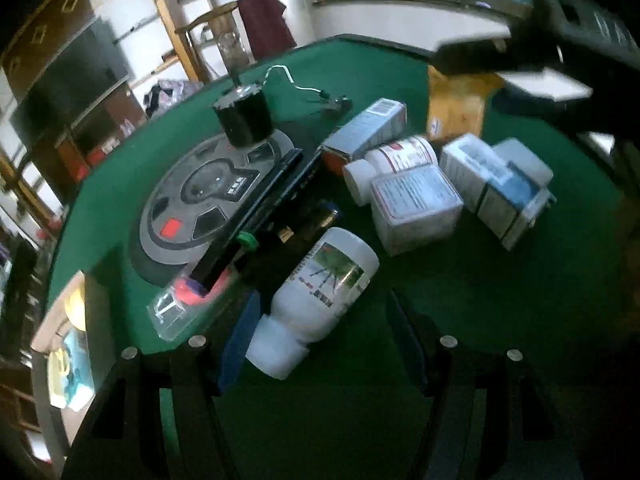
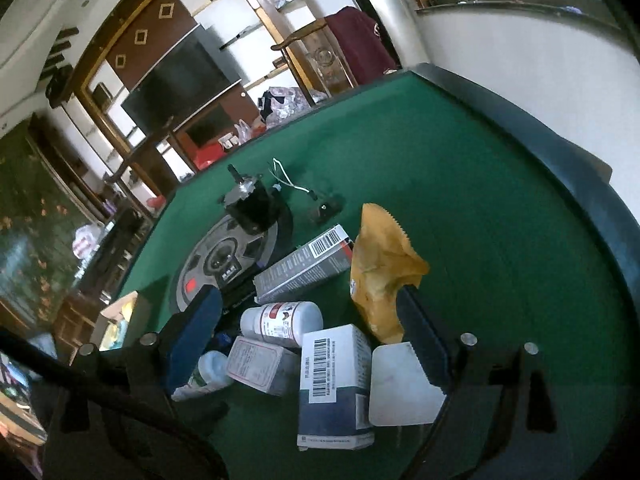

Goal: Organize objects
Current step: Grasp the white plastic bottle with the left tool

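White plastic bottle (image 1: 320,296) lies cap-first toward the half-spread, empty left gripper (image 1: 324,344); right gripper (image 2: 312,344) gapes wide above glossy cardboard boxes (image 2: 336,384)

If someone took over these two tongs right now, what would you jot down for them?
Left tongs: half open, the lying white bottle sits between them; contact unclear.
Right tongs: wide open, holding nothing, above the boxes.
Things: small bottle, white boxes, long grey box and yellow bag heaped mid-table; black motor stands on the round panel.
Done: nothing looks sorted.
Left: everything.
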`<state>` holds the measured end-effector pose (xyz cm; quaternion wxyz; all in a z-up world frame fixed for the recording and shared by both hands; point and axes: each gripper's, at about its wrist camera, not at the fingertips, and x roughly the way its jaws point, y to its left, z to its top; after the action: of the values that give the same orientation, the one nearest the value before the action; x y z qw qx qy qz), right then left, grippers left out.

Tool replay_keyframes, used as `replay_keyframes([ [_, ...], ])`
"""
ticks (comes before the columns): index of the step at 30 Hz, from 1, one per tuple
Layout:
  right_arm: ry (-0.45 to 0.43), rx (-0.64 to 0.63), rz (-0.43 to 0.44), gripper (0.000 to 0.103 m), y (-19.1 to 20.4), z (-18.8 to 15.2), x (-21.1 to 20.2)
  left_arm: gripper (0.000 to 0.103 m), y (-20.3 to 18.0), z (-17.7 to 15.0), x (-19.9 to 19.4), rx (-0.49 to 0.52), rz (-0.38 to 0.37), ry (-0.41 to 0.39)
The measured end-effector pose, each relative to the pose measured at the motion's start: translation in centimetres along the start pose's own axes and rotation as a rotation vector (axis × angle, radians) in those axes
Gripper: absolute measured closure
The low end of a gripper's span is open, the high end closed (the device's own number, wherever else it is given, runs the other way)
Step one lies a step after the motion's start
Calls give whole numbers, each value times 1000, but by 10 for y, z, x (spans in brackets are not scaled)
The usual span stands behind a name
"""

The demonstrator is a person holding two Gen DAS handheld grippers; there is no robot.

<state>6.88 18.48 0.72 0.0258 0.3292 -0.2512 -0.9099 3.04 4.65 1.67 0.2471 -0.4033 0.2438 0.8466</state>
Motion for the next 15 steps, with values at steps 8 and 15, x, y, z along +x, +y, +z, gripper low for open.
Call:
replay_keyframes([
  [8, 3, 3, 37, 14, 3, -3, -2, 74, -5, -6, -12, -80, -118, 40],
  [15, -5, 40, 29, 14, -6, -3, -3, 74, -20, 7, 1, -94, -63, 2],
])
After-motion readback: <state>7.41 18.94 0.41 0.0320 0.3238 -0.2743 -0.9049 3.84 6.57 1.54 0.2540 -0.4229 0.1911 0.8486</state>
